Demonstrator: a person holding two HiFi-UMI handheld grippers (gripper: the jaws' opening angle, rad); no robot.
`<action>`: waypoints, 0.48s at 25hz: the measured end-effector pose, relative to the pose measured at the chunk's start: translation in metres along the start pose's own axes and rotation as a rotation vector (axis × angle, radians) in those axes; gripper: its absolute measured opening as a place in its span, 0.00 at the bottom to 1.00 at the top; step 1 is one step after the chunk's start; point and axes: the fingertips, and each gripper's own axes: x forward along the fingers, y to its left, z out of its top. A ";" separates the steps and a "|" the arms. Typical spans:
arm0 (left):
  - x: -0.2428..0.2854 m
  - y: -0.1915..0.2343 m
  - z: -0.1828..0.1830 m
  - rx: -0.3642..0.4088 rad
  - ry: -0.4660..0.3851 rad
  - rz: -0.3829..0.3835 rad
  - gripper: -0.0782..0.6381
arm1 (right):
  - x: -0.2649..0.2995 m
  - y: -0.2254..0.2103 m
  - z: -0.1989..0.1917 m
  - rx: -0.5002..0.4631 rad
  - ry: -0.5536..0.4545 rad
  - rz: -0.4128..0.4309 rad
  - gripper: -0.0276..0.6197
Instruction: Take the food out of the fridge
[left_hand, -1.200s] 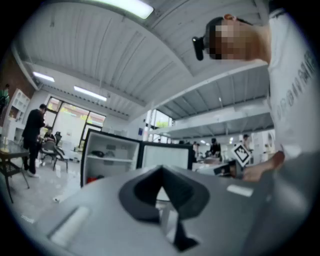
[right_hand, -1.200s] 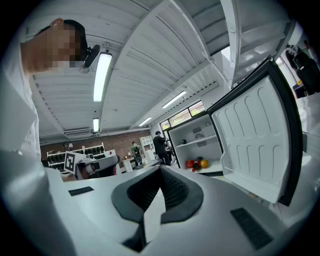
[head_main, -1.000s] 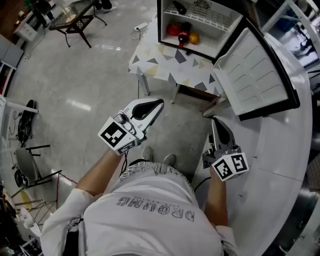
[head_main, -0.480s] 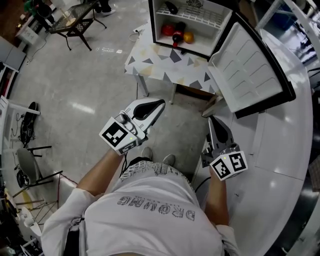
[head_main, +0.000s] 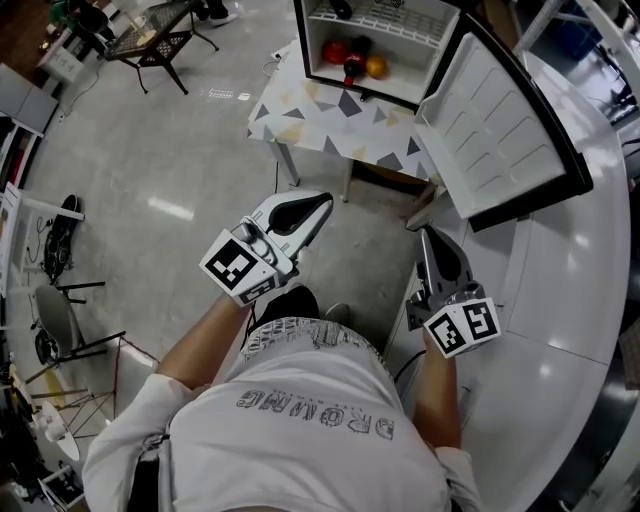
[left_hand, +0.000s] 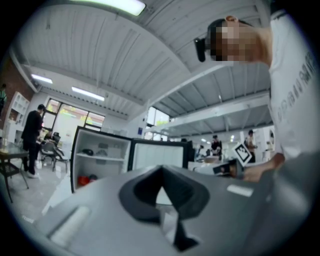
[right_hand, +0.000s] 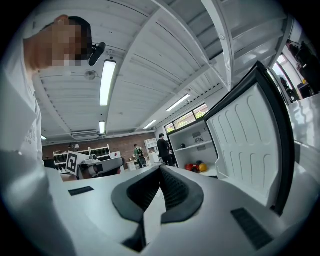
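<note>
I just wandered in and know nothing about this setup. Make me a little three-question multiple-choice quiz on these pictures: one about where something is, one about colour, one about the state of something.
1. Where does the fridge stand?
A. on the floor
B. on a table with a triangle-patterned top
C. hung on a wall

2. What colours is the food on its lower shelf?
A. red, orange and one dark piece
B. all green
C. all white

3. How is the fridge door?
A. shut
B. taken off
C. swung wide open

Answers:
1 B: the patterned top and its legs show beneath the fridge.
2 A: the head view shows a red, a dark and an orange piece side by side.
3 C: the door stands out beside the cabinet, with its white inner side showing.
</note>
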 end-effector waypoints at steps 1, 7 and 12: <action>0.001 0.000 -0.001 -0.001 0.000 0.001 0.12 | 0.000 -0.002 0.000 0.001 0.001 0.001 0.03; 0.006 0.008 -0.006 -0.014 -0.006 0.013 0.12 | 0.009 -0.013 -0.004 0.005 0.021 -0.002 0.03; 0.010 0.026 -0.011 -0.029 -0.009 0.026 0.12 | 0.024 -0.022 -0.005 0.009 0.029 -0.006 0.03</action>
